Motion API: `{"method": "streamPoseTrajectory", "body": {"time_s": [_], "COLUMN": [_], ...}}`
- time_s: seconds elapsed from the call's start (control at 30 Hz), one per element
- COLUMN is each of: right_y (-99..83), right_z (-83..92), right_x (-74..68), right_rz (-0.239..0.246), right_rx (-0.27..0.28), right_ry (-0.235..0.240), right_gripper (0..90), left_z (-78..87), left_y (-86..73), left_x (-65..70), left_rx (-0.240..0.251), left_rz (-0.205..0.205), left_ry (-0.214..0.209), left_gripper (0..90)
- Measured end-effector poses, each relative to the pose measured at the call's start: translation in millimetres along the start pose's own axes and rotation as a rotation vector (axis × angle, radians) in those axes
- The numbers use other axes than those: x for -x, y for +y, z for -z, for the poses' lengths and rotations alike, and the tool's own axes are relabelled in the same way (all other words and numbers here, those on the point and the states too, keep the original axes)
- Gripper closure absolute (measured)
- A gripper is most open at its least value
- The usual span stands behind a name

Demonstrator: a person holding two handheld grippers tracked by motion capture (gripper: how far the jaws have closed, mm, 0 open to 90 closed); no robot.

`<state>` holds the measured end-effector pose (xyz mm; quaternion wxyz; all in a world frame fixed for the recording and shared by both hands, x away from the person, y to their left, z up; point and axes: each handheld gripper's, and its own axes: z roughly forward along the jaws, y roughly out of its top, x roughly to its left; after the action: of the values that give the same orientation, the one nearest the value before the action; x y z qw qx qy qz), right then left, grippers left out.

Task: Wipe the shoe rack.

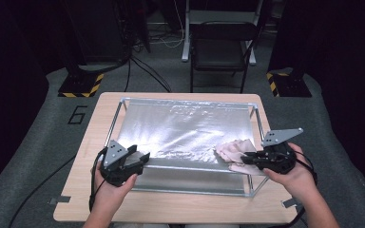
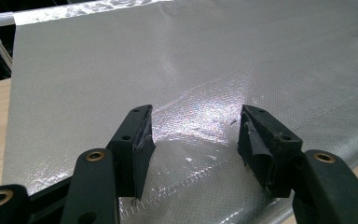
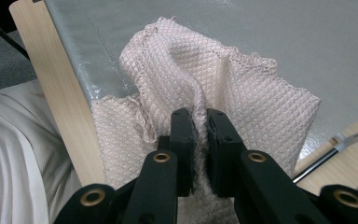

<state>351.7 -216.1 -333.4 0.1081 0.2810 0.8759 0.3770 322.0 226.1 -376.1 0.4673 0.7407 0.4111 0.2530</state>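
The right gripper [image 3: 199, 140] has its fingers closed on a pinched fold of the pink cloth [image 3: 242, 107], crumpled at the near right corner of the silver sheet [image 1: 180, 130]. The left gripper [image 2: 193, 140] rests wide open, empty, at the near left edge. Judgement: cloth grasped; spreading or folding not yet done.

Left gripper [image 1: 140, 158] hangs with jaws wide apart, nothing between; right gripper [image 1: 245, 157] is pinched tight, pointing left.

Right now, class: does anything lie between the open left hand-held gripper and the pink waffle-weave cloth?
Nothing visible: only bare silver woven sheet separates the left hand-held gripper from the pink waffle-weave cloth.
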Motion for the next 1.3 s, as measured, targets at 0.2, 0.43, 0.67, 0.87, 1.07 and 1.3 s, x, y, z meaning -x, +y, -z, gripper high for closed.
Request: {"method": "streamPoseTrajectory", "body": {"time_s": [0.2, 0.43, 0.67, 0.87, 1.07, 1.3], "right_y": [-4.8, -7.5, -4.1, 2.5, 8.7, 18.8], "right_z": [5.5, 2.1, -4.6, -13.9, -19.2, -30.8], "right_x": [3.4, 3.2, 3.3, 3.6, 3.7, 3.3], "right_rz": [-0.004, -0.031, -0.039, -0.039, -0.039, -0.039], "right_rx": [0.002, 0.030, 0.037, 0.051, 0.039, 0.045], "right_ry": [0.000, 0.000, 0.004, 0.001, -0.007, -0.033], "right_gripper": [82.0, 82.1, 82.2, 82.2, 82.1, 82.1], "left_z": [0.4, 1.2, 2.1, 3.8, 2.3, 0.0], "left_y": [0.0, -0.1, -0.9, -1.1, 0.0, -0.2], "left_x": [-0.4, -1.8, -5.1, -9.5, -14.0, -20.2], "left_rx": [-0.002, -0.005, -0.001, -0.004, -0.008, 0.003], "left_rz": [0.000, 0.003, 0.014, 0.020, 0.026, 0.025], "left_ry": [-0.003, 0.000, 0.008, 0.029, 0.035, 0.044], "left_gripper": [44.5, 44.5, 44.5, 44.5, 44.8, 44.8]}}
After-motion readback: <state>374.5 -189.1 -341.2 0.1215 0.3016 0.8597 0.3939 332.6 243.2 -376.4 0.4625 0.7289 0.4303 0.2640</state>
